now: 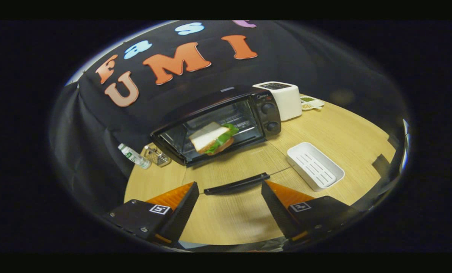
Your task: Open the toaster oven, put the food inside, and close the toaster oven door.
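— Where do your jaws (pixel 229 206) stand?

— Wide apart, gripping nothing. Between them I see bare pale wooden surface (pixel 229 223), and just ahead of the tips lies the long black handle (pixel 236 184) of the toaster oven's drop-down glass door (pixel 244 167). The door lies open and flat over the surface; the glass is so clear that the wood grain shows through it.

— And the food?

— The sandwich of white bread, green lettuce and a brown bun-like underside (pixel 212 138) sits at the mouth of the black toaster oven with two round knobs (pixel 226 121), beyond the handle. It is tilted, bread face toward me. I cannot tell whether it rests fully on the wire rack inside or partly on the door's inner edge.

— What else is around?

— Beyond my right finger, on the surface, a white rectangular plastic tray with a slotted floor (pixel 316 165), apart from the oven. Beyond my left finger, beside the oven's left end, a small clear plastic bottle with a green label (pixel 134 156) lying on its side, and just next to it a small wire basket (pixel 156 156). Farther back, touching or nearly touching the oven's knob side, a white boxy toaster (pixel 282 99); behind that, a small white dish with green contents (pixel 311 102).
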`<state>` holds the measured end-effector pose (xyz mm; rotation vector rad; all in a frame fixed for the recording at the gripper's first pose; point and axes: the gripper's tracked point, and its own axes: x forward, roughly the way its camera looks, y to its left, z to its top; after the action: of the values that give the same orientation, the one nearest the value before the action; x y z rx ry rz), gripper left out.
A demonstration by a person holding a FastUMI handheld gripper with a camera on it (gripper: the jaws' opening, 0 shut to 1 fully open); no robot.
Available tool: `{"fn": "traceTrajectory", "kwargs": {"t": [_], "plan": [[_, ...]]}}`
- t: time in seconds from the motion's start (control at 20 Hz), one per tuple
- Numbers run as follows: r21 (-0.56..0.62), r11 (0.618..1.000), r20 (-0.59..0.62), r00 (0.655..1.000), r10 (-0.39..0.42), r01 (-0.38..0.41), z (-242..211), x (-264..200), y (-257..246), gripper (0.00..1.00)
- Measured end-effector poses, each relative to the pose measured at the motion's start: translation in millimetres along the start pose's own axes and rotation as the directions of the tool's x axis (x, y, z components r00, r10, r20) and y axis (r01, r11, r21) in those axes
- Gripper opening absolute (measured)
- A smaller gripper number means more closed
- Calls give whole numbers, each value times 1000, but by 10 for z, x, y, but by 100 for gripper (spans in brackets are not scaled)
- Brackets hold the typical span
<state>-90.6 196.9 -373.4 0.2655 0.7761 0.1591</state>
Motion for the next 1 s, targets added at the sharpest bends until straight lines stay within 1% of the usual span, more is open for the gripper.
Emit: {"fn": "traceTrajectory", "kwargs": {"t": [0.2, 0.4, 0.7, 0.85, 1.0], "plan": [[-153, 986, -72, 995, -75, 63, -286, 40, -185, 99], [-242, 966, -109, 986, -123, 94, -429, 179, -283, 99], [-281, 955, -158, 976, -147, 99, -560, 469, -245, 99], [-309, 945, -154, 975, -163, 109, -548, 590, -193, 99], [-306, 945, -150, 974, -171, 118, -508, 712, -169, 100]]}}
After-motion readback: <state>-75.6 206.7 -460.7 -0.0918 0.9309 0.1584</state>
